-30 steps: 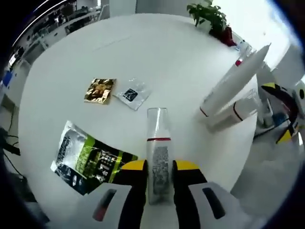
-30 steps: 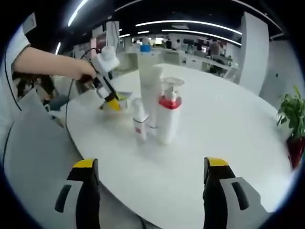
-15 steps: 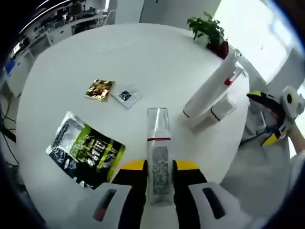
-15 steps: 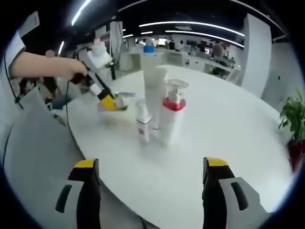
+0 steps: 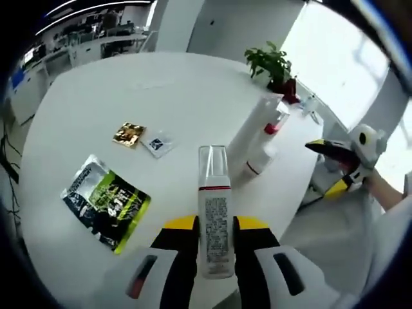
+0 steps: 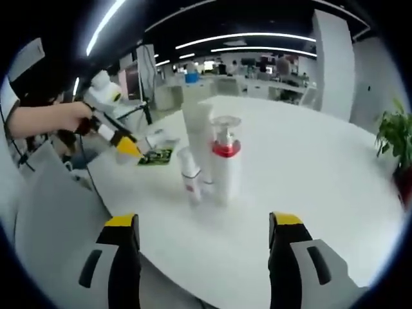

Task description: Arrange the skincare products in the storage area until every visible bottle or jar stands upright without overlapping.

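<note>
My left gripper (image 5: 215, 226) is shut on a white bottle (image 5: 215, 222) with a red band and a clear cap, held above the near part of the round white table (image 5: 161, 84). Three products stand upright together: a tall white tube (image 5: 252, 132), a pump bottle with a red collar (image 5: 275, 122) and a small white bottle (image 5: 256, 161). In the right gripper view they are the tube (image 6: 196, 132), the pump bottle (image 6: 224, 164) and the small bottle (image 6: 189, 179). My right gripper (image 6: 203, 228) is open, short of the table's edge, holding nothing. It appears as the right gripper (image 5: 327, 168).
A green and black pouch (image 5: 106, 201), a gold sachet (image 5: 129, 134) and a clear sachet (image 5: 156, 143) lie flat on the table. A potted plant (image 5: 270, 63) stands at the far edge. A hand holds the left gripper (image 6: 123, 145) beside the table.
The left gripper has drawn back and up with the bottle, so the table looks farther off. The right gripper stays open and its view has shifted only slightly.
</note>
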Motion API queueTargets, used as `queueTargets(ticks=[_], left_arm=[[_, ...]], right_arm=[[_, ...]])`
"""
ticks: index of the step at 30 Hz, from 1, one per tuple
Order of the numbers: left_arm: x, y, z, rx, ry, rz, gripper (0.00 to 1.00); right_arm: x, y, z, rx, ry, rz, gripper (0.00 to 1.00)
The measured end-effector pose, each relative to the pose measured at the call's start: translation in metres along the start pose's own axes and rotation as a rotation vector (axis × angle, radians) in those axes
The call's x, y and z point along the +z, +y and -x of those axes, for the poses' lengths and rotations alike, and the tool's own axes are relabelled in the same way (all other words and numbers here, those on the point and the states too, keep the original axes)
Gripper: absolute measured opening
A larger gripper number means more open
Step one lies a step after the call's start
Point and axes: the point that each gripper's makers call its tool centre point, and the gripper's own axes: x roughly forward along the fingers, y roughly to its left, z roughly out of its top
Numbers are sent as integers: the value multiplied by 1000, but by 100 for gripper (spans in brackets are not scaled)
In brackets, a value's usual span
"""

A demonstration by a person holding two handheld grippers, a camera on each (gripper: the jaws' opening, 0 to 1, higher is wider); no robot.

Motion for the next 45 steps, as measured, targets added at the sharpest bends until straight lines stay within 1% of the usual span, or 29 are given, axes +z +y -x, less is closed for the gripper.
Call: queueTargets(ticks=[4, 6, 8, 9, 10, 11, 13, 14, 16, 17, 18, 20, 24, 25, 26, 27, 32, 33, 37, 41, 45], left_arm=[[2, -14, 14, -21, -33, -8, 23], [6, -19, 16, -39, -57, -12, 23], [11, -25, 18, -66, -90, -20, 23], [14, -30, 20, -86, -115, -28, 23], [15, -34, 22, -93, -124, -31, 23], [15, -36, 24, -100, -130, -36, 23], [19, -42, 26, -119, -162, -50, 23], [20, -48, 28, -137, -179, -48, 23], [23, -56, 31, -168, -214, -46, 23], [24, -59, 33, -176, -223, -49, 23], [25, -66, 36, -191, -237, -56, 23], [25, -69, 37, -208, -249, -61, 23], [27, -79, 41, -255, -289, -85, 23], [27, -82, 42, -269, -296, -82, 23], [27, -85, 42, -282, -304, -76, 23], [28, -89, 43, -303, -317, -70, 23], [27, -104, 49, -355, -340, -106, 23], [28, -108, 51, -371, -349, -113, 23], [30, -124, 61, -439, -384, -112, 23], [28, -132, 66, -462, -390, -132, 23], [24, -142, 70, -492, -401, -130, 23]], right_arm=[[2, 10, 0, 18, 12, 46, 83], [2, 14, 0, 24, 19, 68, 83], [3, 18, 0, 32, 25, 106, 83], [4, 20, 0, 40, 21, 112, 83], [6, 23, 0, 51, 11, 106, 84], [11, 28, 2, 77, -14, 89, 84], [15, 31, 2, 110, -40, 58, 85], [17, 33, 2, 126, -52, 39, 85], [17, 33, 3, 147, -66, -8, 84], [17, 32, 3, 156, -72, -15, 84], [20, 33, 4, 165, -83, -24, 84], [24, 36, 5, 186, -93, -41, 84], [41, 45, 8, 244, -150, -96, 83], [48, 47, 8, 260, -174, -117, 82], [49, 48, 8, 268, -179, -121, 82], [57, 52, 9, 295, -204, -143, 81], [75, 69, 13, 386, -250, -174, 73], [80, 75, 14, 422, -266, -194, 72], [92, 88, 18, 493, -308, -229, 65], [97, 95, 21, 544, -323, -248, 58], [109, 102, 26, 588, -372, -304, 52]])
